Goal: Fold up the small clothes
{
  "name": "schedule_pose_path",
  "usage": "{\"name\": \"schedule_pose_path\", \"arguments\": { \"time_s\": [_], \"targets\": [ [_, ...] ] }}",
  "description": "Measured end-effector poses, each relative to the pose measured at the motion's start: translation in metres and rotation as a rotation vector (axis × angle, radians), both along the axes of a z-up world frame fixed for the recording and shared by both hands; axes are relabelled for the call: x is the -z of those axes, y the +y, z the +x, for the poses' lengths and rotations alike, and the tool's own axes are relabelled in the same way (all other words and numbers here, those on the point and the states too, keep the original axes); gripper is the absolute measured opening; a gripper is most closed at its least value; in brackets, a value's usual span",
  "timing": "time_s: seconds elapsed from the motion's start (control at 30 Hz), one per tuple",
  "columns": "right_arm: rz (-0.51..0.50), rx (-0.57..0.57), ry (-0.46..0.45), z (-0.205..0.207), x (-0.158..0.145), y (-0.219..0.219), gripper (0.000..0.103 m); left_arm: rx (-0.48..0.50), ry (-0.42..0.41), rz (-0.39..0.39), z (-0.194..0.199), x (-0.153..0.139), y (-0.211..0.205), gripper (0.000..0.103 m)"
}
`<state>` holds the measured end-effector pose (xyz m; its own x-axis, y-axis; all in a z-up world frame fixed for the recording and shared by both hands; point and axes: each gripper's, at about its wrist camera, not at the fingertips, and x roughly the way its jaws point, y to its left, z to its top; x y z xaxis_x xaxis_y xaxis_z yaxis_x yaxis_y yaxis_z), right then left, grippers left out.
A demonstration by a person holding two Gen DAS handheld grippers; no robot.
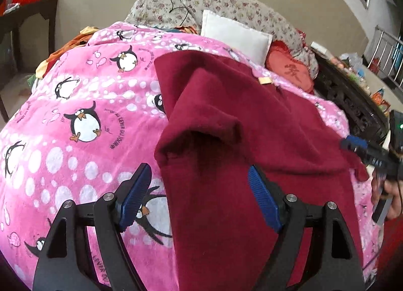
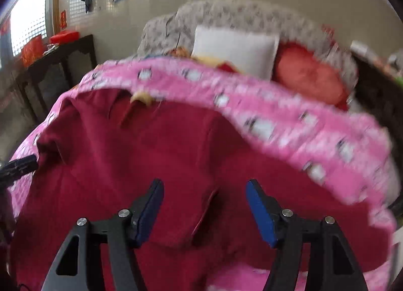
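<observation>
One sleeve [image 1: 201, 124] of the red garment [image 1: 252, 119] is lying folded over the body, so the folding seems only begun; the far side and the final folds are remaining. The garment is lying on the pink blanket [image 1: 75, 114], toward the bed's right edge. Left claw [image 1: 201, 190] is standing wide open around the sleeve, not pressing it. Right claw [image 2: 205, 205] is hovering open above the cloth, gripping nothing.

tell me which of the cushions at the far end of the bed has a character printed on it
The red cushion, right of the plain white pillow. It carries a darker character on its face; the white one is blank.
</observation>
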<state>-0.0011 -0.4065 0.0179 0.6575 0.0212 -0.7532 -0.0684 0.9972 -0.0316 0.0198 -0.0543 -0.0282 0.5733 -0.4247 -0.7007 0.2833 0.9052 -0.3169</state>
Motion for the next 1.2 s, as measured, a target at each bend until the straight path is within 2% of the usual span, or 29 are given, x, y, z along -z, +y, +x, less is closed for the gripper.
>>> {"name": "schedule_pose_path", "arguments": {
  "time_s": [0.03,0.07,0.1,0.2,0.27,0.33,0.4,0.47,0.5,0.53,0.63,0.67,0.77,0.83,0.9,0.93,1.03,1.1,1.2],
  "targets": [
    [0.026,-0.009,0.02,0.004,0.011,0.001,0.023,-0.005,-0.002,0.015,0.0,0.001,-0.002,0.08],
    [0.023,-0.005,0.021,0.005,0.015,0.002,0.009,-0.012,-0.005,0.033,0.0,0.001,-0.004,0.08],
    [-0.025,0.007,-0.015,0.005,0.013,0.006,0.004,-0.017,-0.006,0.042,0.0,0.002,-0.004,0.08],
    [-0.026,-0.011,-0.127,-0.004,-0.011,0.009,0.004,-0.027,-0.004,0.065,0.001,0.003,-0.004,0.08],
    [-0.062,0.021,-0.223,-0.007,-0.036,0.006,0.004,-0.032,0.0,0.076,0.0,0.007,-0.005,0.08],
    [-0.085,0.064,-0.258,0.001,-0.046,-0.001,0.004,-0.037,0.028,0.084,0.003,0.017,-0.008,0.08],
    [-0.117,0.1,-0.204,0.025,-0.038,-0.01,0.004,-0.043,0.034,0.104,0.005,0.024,-0.011,0.08],
    [-0.149,0.176,-0.092,0.047,-0.017,-0.022,0.005,-0.042,0.018,0.111,0.001,0.02,-0.012,0.08],
    [-0.134,0.202,-0.034,0.052,-0.007,-0.03,0.005,-0.041,0.01,0.11,-0.001,0.017,-0.011,0.08],
    [-0.116,0.22,-0.019,0.051,-0.003,-0.038,0.008,-0.04,0.008,0.112,-0.005,0.013,-0.009,0.08],
    [-0.09,0.304,-0.095,0.024,-0.013,-0.059,0.02,-0.03,-0.03,0.107,-0.014,-0.005,-0.004,0.08],
    [-0.072,0.321,-0.123,0.012,-0.02,-0.063,0.021,-0.031,-0.051,0.102,-0.016,-0.012,-0.004,0.08],
    [0.004,0.236,-0.154,-0.005,-0.034,-0.055,0.021,-0.04,-0.098,0.069,-0.01,-0.032,-0.007,0.08],
    [0.015,0.124,-0.128,-0.004,-0.031,-0.032,0.021,-0.039,-0.089,0.045,0.002,-0.034,-0.017,0.08],
    [0.02,0.066,-0.087,0.004,-0.02,-0.016,0.021,-0.03,-0.063,0.031,0.014,-0.027,-0.03,0.08],
    [0.026,0.059,-0.069,0.009,-0.013,-0.011,0.021,-0.025,-0.043,0.038,0.02,-0.021,-0.036,0.08],
    [0.002,0.086,-0.008,0.026,0.018,-0.013,0.021,-0.033,0.036,0.138,0.034,0.01,-0.053,0.08],
    [0.021,0.078,-0.04,0.023,0.02,-0.016,0.021,-0.037,0.008,0.201,0.034,0.021,-0.059,0.08],
    [0.103,0.092,-0.03,0.008,0.005,-0.028,0.022,-0.032,0.009,0.207,0.032,0.017,-0.06,0.08]
  ]
}}
